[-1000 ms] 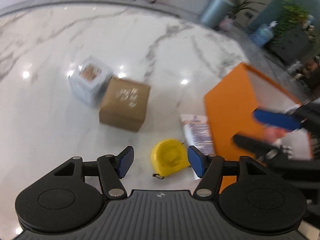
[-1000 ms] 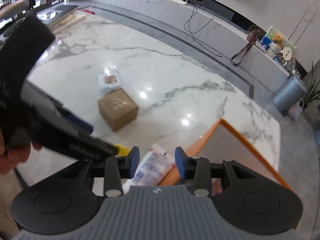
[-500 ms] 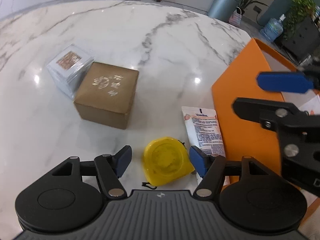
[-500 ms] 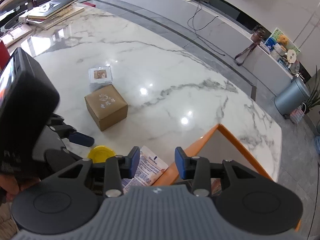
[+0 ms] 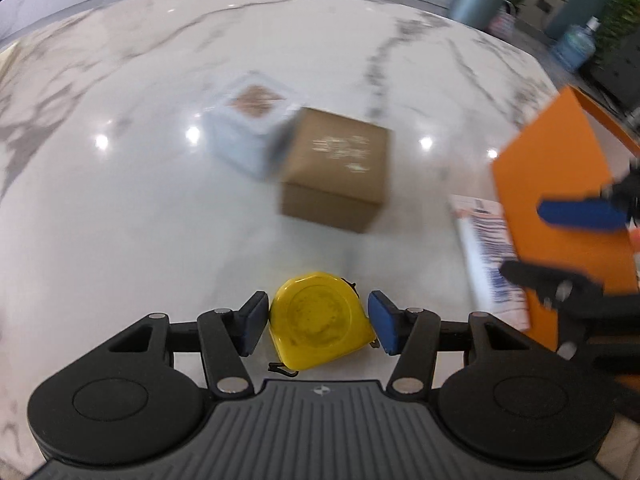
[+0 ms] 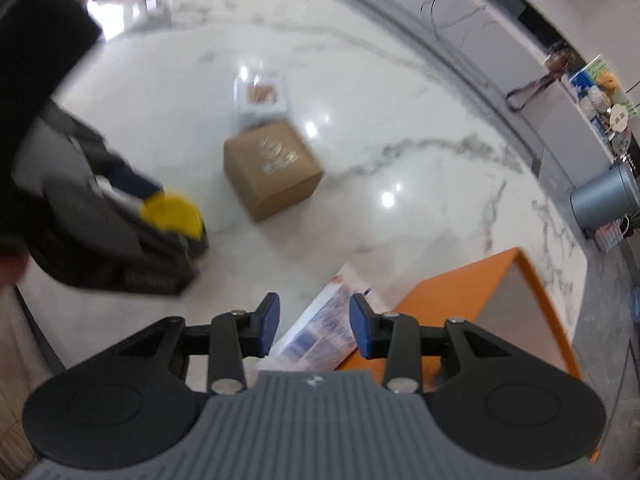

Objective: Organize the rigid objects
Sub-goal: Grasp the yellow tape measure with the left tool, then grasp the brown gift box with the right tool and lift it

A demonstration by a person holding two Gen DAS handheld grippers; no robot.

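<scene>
A yellow tape measure (image 5: 320, 320) lies on the white marble table between the blue pads of my left gripper (image 5: 318, 326). The left pad touches it; a small gap shows at the right pad. It also shows in the right wrist view (image 6: 172, 212). A brown cardboard box (image 5: 336, 168) and a pale blue box (image 5: 252, 124) sit beyond it, touching. My right gripper (image 6: 314, 326) is open and empty above a white printed tube (image 6: 320, 328), next to the orange bin (image 6: 480, 312).
The orange bin (image 5: 556, 192) stands at the right in the left wrist view, with the tube (image 5: 488, 252) along its left side. The right gripper's fingers (image 5: 576, 212) hang over the bin. A grey trash can (image 6: 604, 196) stands off the table.
My left gripper moved forward around the yellow tape measure and its jaws narrowed onto it. The right gripper shifted over the tube and bin edge. Both views are motion-blurred.
</scene>
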